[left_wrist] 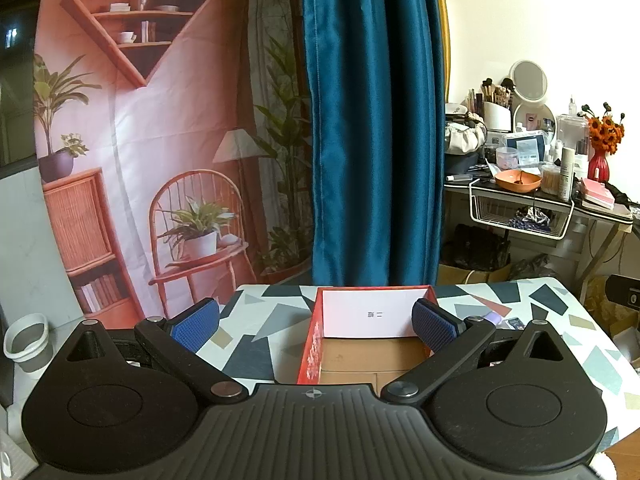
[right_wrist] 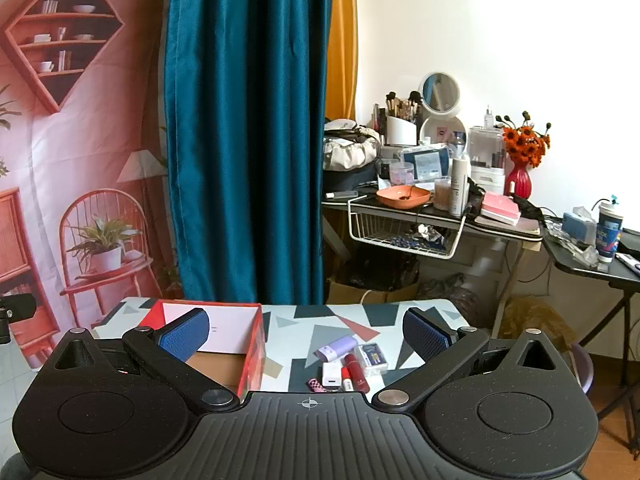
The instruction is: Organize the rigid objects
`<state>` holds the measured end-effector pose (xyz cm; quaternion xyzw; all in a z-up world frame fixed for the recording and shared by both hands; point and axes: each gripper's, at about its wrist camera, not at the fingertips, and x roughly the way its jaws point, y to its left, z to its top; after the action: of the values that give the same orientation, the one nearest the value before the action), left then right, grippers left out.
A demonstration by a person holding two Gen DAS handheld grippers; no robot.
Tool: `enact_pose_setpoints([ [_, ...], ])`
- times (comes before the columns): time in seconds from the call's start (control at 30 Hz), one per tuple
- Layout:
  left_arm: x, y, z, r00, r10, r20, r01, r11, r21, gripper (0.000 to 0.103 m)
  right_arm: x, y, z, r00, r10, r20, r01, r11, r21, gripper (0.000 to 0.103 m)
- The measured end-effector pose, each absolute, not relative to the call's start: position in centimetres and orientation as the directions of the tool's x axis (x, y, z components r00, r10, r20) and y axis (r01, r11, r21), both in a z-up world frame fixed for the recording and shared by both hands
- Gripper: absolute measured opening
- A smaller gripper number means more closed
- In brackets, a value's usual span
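Note:
An open red cardboard box (left_wrist: 314, 344) with a white inner wall and brown floor sits on the patterned table; nothing shows inside it. My left gripper (left_wrist: 316, 326) hovers open just in front of it, fingers empty. In the right wrist view the same red box (right_wrist: 254, 344) lies at left, and a cluster of small items lies between the fingers: a lilac-and-white case (right_wrist: 336, 349), a red tube (right_wrist: 356, 372), a white block (right_wrist: 331, 375), a clear packet (right_wrist: 372, 354) and a pink checkered piece (right_wrist: 318, 385). My right gripper (right_wrist: 306, 332) is open above them, holding nothing.
The table with a grey, white and red shard pattern (right_wrist: 304, 328) ends at a far edge before a blue curtain (right_wrist: 248, 128). A cluttered vanity desk (right_wrist: 432, 208) with a wire basket stands behind at right. A printed backdrop (left_wrist: 152, 140) hangs at left.

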<state>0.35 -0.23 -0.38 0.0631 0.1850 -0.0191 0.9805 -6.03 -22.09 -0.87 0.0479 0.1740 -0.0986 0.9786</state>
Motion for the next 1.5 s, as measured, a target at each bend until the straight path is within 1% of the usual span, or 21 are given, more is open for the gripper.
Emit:
enact_pose_setpoints([
  [0.2,0.4,-0.2,-0.3,0.931,-0.022,-0.365,0.068,0.991,0.114,0.103,-6.0,-21.8,-0.8,0.923,-0.161,-0.35,0.19,0.981,0.05,0.103],
  [1.17,0.6,0.1,-0.3,0.925,-0.024,-0.38,0.067,0.993,0.1,0.103,-6.0,-21.9,-0.9,0.921,-0.169,-0.35,0.198,0.979,0.049,0.103],
  [1.4,1.5,0.6,-0.8,0.914,-0.044,-0.404,0.068,0.997,0.046,0.103,-5.7,-22.4,-1.7,0.923,-0.167,-0.348,0.204,0.976,0.072,0.103],
  [1.5,2.3,1.0,-1.0,0.919,-0.038,-0.392,0.056,0.998,0.034,0.103,-5.4,-22.5,-2.0,0.928,-0.163,-0.335,0.193,0.979,0.059,0.103],
])
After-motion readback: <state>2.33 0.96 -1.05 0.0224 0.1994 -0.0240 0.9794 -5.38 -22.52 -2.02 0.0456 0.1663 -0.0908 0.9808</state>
